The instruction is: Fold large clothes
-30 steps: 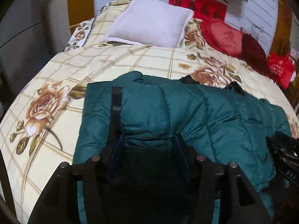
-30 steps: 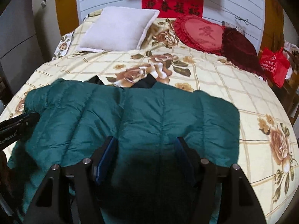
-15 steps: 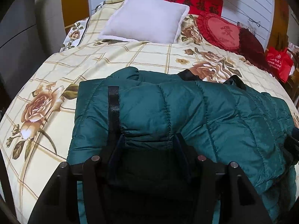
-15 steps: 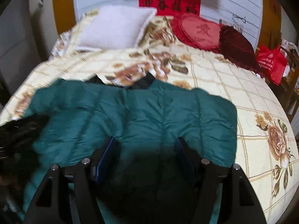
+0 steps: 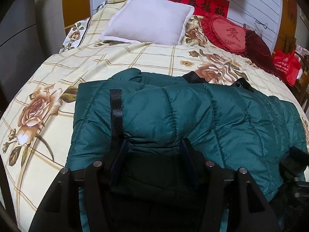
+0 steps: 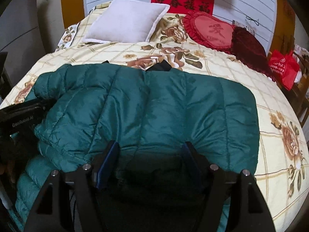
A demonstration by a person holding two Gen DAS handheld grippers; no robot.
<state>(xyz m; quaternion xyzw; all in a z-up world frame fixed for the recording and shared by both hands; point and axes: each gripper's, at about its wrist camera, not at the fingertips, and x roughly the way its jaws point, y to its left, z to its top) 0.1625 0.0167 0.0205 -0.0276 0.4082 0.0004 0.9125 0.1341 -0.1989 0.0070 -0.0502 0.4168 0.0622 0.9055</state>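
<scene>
A dark green quilted down jacket (image 5: 193,112) lies doubled over on the flowered bedspread (image 5: 58,73), with a black strap (image 5: 115,112) along its left side. My left gripper (image 5: 154,145) pinches the near fold of the jacket, and the fabric bunches between its pads. In the right wrist view the jacket (image 6: 154,100) spreads across the bed, with black lining (image 6: 160,66) at its far edge. My right gripper (image 6: 150,147) holds the near fold on the jacket's right half. Each gripper shows at the edge of the other's view: the right gripper (image 5: 293,164) and the left gripper (image 6: 23,114).
A white pillow (image 5: 148,17), a red heart cushion (image 5: 226,32) and a dark red cushion (image 5: 256,46) lie at the head of the bed. A red bag (image 6: 283,67) stands off the bed's right side. Bare bedspread (image 6: 270,100) surrounds the jacket.
The right wrist view has shifted a little, blurred half a second ago and sharp now. The jacket lies much as before, with both grippers still on its near fold.
</scene>
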